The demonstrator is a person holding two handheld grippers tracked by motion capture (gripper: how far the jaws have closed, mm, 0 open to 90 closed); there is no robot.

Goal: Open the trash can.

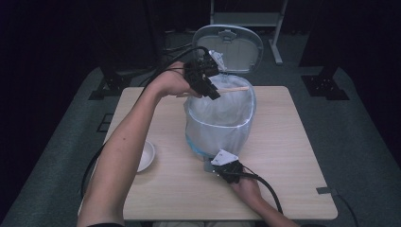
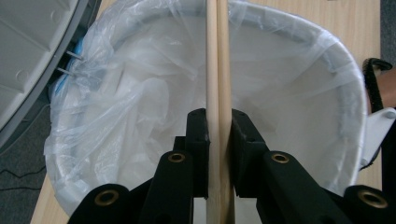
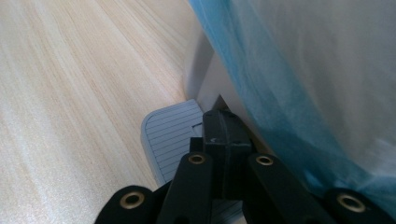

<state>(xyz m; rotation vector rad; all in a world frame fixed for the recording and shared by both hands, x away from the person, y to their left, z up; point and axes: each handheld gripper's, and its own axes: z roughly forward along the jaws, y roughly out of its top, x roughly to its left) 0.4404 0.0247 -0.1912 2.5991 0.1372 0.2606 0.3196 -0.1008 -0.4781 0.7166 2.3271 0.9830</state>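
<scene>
Plainly, no brand, label or readable writing shows on any surface here. The left gripper [image 1: 211,90] is clamped on a pair of pale wooden chopsticks [image 1: 231,89], which run straight out from between its two black jaws and lie level across the open mouth of the grey pedal bin lined with a clear plastic bag [image 1: 218,124]. In the left gripper view the chopsticks [image 2: 217,70] sit side by side, pinched between the jaw pads, with the bag's crumpled inside below them and the bin's rim [image 2: 345,60] ringing them. The bin's grey oval lid [image 1: 228,46] stands raised behind it. The right gripper [image 1: 222,166] rests low at the bin's near foot, its jaws pressed together with nothing between them, their tips on the ribbed grey foot pedal [image 3: 170,135], beside a blue plastic layer [image 3: 261,88] of the liner. A small white bowl [image 1: 145,155] sits on the light wooden table [image 1: 283,156], well apart from the bin, beside the person's left forearm.
</scene>
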